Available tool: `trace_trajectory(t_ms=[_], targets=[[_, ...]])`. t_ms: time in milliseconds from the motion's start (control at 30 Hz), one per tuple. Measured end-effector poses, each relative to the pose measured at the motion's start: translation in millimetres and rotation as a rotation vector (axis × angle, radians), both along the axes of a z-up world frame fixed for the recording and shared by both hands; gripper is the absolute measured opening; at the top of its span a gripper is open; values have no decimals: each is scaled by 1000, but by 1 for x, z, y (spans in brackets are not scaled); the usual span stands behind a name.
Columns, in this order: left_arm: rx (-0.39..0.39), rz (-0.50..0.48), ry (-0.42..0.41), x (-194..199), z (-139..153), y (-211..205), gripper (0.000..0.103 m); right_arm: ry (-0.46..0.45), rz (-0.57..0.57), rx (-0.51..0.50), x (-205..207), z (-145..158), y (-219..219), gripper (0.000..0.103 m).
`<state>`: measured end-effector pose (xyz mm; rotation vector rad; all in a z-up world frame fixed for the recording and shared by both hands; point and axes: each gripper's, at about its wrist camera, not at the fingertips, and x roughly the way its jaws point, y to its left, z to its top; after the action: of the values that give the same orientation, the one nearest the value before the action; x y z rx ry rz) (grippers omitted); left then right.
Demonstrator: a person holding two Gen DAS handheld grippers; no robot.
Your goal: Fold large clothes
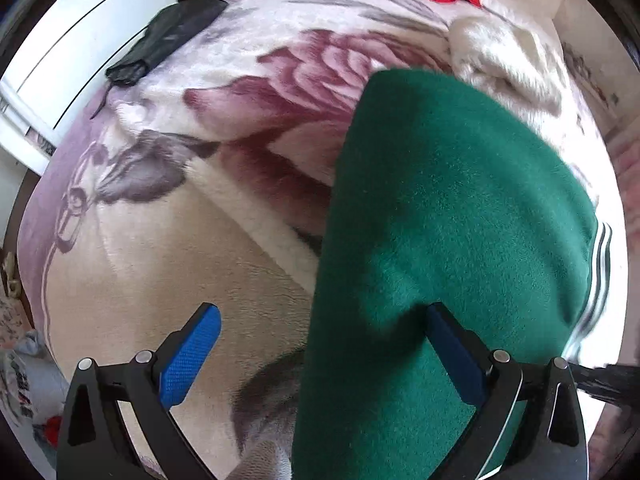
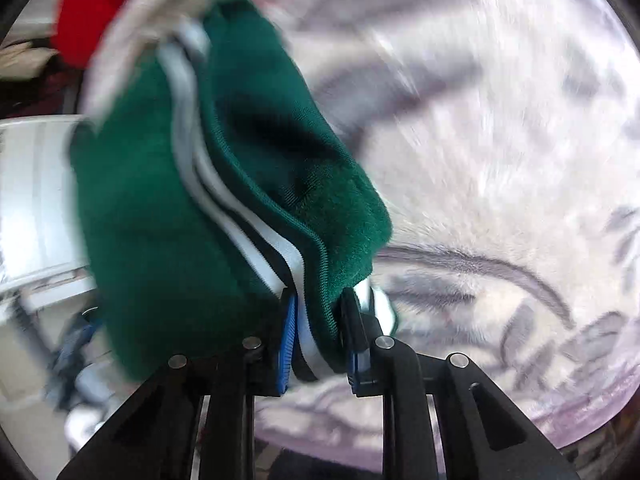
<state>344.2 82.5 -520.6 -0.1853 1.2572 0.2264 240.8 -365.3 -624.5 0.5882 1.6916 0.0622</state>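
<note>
Right tongs point(image 2: 320, 312) apparently clamped on green garment's point(image 2: 168, 240) striped edge.

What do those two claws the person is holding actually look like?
Both look alike: the left claw and right claw have black angular plastic frames with round silver pins at the joints, and two flat fingers faced with bright blue textured pads. No cables or sleeves show.

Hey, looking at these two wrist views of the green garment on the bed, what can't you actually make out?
- Green garment: its type and full outline; the left wrist view cuts it off at the bottom edge and right rim.
- Blanket pattern: smeared by motion blur in the right wrist view.
- Right hand-held gripper: cloth sits between its pads, hiding how many layers are pinched.
- Dark item near the bed's corner: too small and distorted to identify.
</note>
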Motion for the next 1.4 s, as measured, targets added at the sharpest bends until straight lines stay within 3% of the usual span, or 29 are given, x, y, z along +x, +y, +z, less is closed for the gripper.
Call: trace_trajectory(t_ms=[33, 100, 167, 233, 300, 333, 400, 467, 533, 600, 633, 667, 700, 767, 800, 900, 933, 1000, 1033, 1067, 1167, 1333, 1400], targets=[[15, -8, 6, 1, -2, -2, 103, 44, -17, 29, 2, -24, -1, 27], [17, -21, 8, 2, -3, -4, 103, 78, 37, 66, 11, -33, 5, 35], [17, -28, 7, 1, -5, -4, 103, 59, 70, 98, 16, -15, 3, 45], [20, -38, 9, 1, -6, -5, 103, -8, 93, 59, 19, 16, -8, 51], [18, -40, 7, 1, -7, -4, 103, -79, 92, 59, 23, 39, -15, 75], [13, -38, 2, 1, -6, -4, 103, -111, 92, 73, 27, 45, -15, 79], [15, -38, 0, 1, -7, -4, 103, -137, 161, 50, 37, 39, 1, 87], [16, -37, -1, 1, -7, -5, 103, -134, 267, -15, 49, 23, 25, 88], [19, -37, 3, 0, -6, -4, 103, -93, 321, -7, 55, 0, 47, 78], [26, -41, -3, 0, -3, -2, 103, -122, 248, 24, 48, 2, 51, 49], [28, -42, -7, -1, -1, 0, 103, -120, 218, 50, 44, 7, 49, 41], [17, -39, -16, -3, 3, 4, 103, -99, 133, 141, 39, 13, 39, 25], [1, -36, -23, -4, 5, 8, 103, -85, 59, 227, 35, 19, 31, 18], [-23, -22, -19, -6, 5, 16, 103, -39, -113, 499, 21, 29, 14, 15], [-33, -17, -17, -6, 4, 19, 103, -18, -176, 575, 12, 30, 10, 15], [-57, 3, -10, -5, 0, 28, 103, 147, -425, 825, -15, -12, -5, 15], [-73, 12, -8, -4, -1, 30, 103, 194, -500, 843, -27, -36, -10, 14], [-90, 28, -10, -4, 0, 34, 103, 260, -593, 747, -43, -75, -27, 15], [-91, 30, -15, -4, 2, 34, 103, 234, -535, 635, -40, -83, -35, 20], [-87, 30, -20, -5, 4, 34, 103, 200, -463, 543, -33, -80, -37, 37], [-69, 18, -36, -8, 10, 31, 103, 86, -269, 354, -13, -42, -34, 64], [-11, 5, -59, -12, 23, 28, 103, -108, -107, 156, 20, 29, -34, 65], [11, 6, -66, -10, 27, 31, 103, -212, -30, 106, 48, 62, -16, 66]])
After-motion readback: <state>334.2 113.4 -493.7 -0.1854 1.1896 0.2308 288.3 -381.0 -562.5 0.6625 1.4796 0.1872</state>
